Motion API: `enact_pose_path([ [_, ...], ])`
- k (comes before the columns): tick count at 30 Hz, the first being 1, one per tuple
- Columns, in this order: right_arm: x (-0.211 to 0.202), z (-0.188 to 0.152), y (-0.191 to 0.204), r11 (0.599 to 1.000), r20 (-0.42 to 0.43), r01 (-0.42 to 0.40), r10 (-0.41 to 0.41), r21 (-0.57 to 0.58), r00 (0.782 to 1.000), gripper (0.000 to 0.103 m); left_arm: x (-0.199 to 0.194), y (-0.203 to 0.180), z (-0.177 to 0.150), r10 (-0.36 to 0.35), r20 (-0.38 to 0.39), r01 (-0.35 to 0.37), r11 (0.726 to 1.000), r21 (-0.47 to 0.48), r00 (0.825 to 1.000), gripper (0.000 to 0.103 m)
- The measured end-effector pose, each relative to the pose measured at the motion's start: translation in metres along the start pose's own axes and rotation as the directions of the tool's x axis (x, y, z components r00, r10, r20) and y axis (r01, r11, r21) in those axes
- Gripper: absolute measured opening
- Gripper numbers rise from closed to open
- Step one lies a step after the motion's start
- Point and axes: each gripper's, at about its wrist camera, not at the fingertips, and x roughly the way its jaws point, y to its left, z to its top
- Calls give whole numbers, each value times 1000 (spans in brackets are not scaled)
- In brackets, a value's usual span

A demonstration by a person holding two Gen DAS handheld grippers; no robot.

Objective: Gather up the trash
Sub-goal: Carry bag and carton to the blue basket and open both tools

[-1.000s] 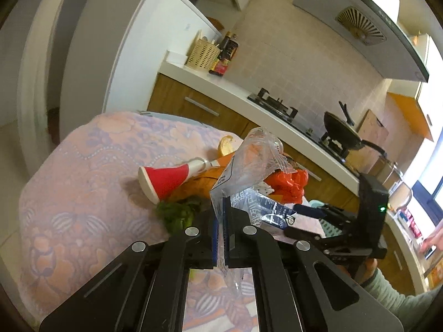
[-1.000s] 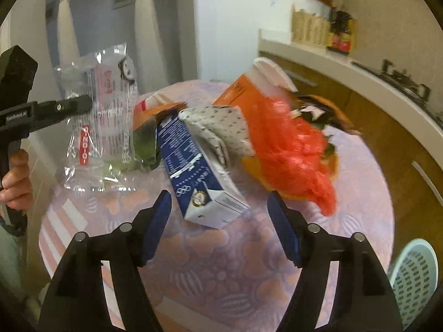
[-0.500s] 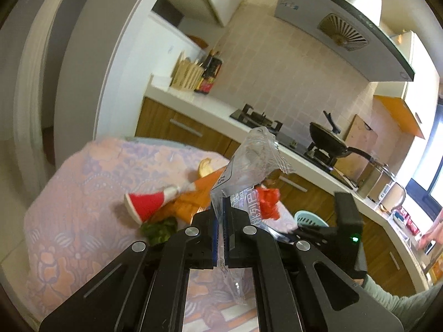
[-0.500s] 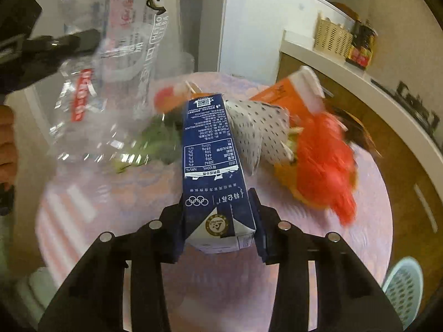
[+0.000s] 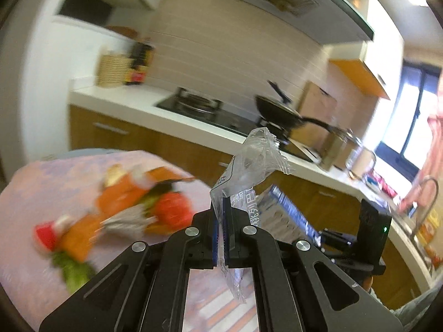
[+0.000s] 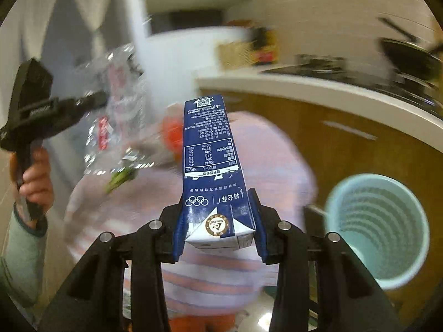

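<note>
My left gripper is shut on a clear plastic wrapper and holds it up above the table; the wrapper also shows in the right wrist view. My right gripper is shut on a dark blue milk carton, lifted off the table; the carton also shows in the left wrist view. A blurred heap of trash, orange, red and green, lies on the round table with the pink patterned cloth.
A light blue perforated waste basket stands on the floor to the right of the table. A kitchen counter with a stove and a black pan runs behind. The left gripper's handle and a hand are at left.
My right gripper closed on the milk carton and lifted it off the table. Both grippers swung right, bringing the blue basket into view. The left gripper still holds the wrapper.
</note>
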Motion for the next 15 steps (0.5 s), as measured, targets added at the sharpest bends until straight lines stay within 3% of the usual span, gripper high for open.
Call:
enact_pose_path([
  [4, -20, -7, -58, 984, 20, 140, -143, 109, 989, 37, 58, -47, 14, -60, -70, 66, 994, 82, 996, 1],
  [8, -30, -24, -111, 941, -9, 257, -262, 219, 965, 37, 116, -89, 18, -91, -133, 110, 983, 147, 987, 1],
  [12, -21, -43, -162, 859, -115, 391, -375, 331, 920, 37, 184, -123, 16, -112, -221, 150, 975, 166, 969, 1],
  [15, -3, -58, -186, 812, -197, 423, -374, 401, 906, 37, 231, -139, 7, -106, -289, 157, 975, 159, 951, 1],
])
